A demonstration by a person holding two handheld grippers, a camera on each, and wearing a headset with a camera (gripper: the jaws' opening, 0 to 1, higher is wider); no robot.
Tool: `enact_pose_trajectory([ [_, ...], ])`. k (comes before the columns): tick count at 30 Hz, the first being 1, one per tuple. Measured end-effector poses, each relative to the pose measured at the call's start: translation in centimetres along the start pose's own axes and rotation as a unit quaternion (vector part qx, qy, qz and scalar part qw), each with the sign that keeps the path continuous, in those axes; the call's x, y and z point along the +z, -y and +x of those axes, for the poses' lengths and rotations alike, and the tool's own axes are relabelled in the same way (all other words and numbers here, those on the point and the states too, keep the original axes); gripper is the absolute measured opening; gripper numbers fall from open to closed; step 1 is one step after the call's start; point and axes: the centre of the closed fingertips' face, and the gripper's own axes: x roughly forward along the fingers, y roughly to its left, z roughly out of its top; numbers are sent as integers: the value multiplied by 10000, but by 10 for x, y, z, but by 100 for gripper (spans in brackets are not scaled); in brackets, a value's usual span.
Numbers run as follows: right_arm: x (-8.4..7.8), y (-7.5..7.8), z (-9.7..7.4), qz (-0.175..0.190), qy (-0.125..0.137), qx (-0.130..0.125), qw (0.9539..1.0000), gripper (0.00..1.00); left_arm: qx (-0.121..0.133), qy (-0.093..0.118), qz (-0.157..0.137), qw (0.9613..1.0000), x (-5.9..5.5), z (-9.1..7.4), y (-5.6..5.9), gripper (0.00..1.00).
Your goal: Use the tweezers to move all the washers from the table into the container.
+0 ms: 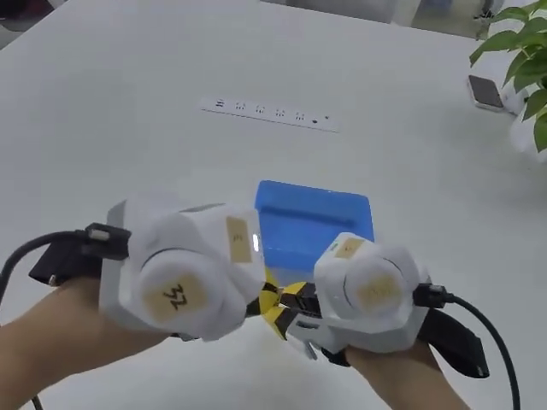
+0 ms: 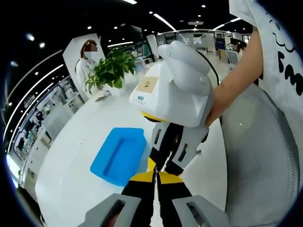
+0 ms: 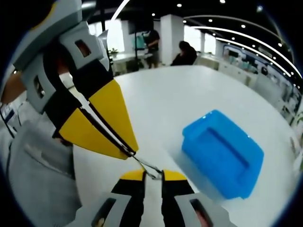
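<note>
left fingers (image 3: 111,113): we see the yellow pads of the left gripper (image 2: 155,178) pressed flat together, clenched on the tweezers (image 3: 144,164), with only a dark seam between them
right fingers (image 3: 176,177): the pads of the right gripper (image 3: 152,178) stand close on either side of the tweezers' free end; we cannot tell whether they pinch it or merely flank it
tweezers: a thin metal sliver running from the left gripper's tips into the narrow gap of the right gripper's jaws, held above the table (image 1: 128,128)
grippers: in the head view we find them tip to tip, low in the frame, the left gripper on the left and the right gripper on the right
container (image 1: 312,218): blue, shallow and rectangular, open side up, resting on the table just beyond the two grippers
power strip (image 1: 269,113): white, lying flat on the table, well beyond the container
plant (image 1: 517,51): green leaves at the far right edge of the table
chair (image 2: 265,161): a grey mesh back behind the right gripper, in the left gripper view
</note>
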Motion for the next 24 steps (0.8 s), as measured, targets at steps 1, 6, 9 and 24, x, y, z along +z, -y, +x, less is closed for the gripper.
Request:
enact_pose_trajectory([
  [1, -1, 0, 1, -1, -29, 13, 10000, 9, -20, -9, -24, 10000, -1, 1, 0, 0],
  [6, -5, 1, 4, -23, -91, 25, 10000, 9, -43, -64, 12, 10000, -5, 4, 1, 0],
  [9, -6, 1, 5, -48, -115, 34, 9999, 9, -69, -11, -18, 10000, -5, 4, 1, 0],
  [24, -8, 0, 4, -189, -216, 17, 9996, 9, -96, 7, -83, 9999, -4, 4, 4, 0],
])
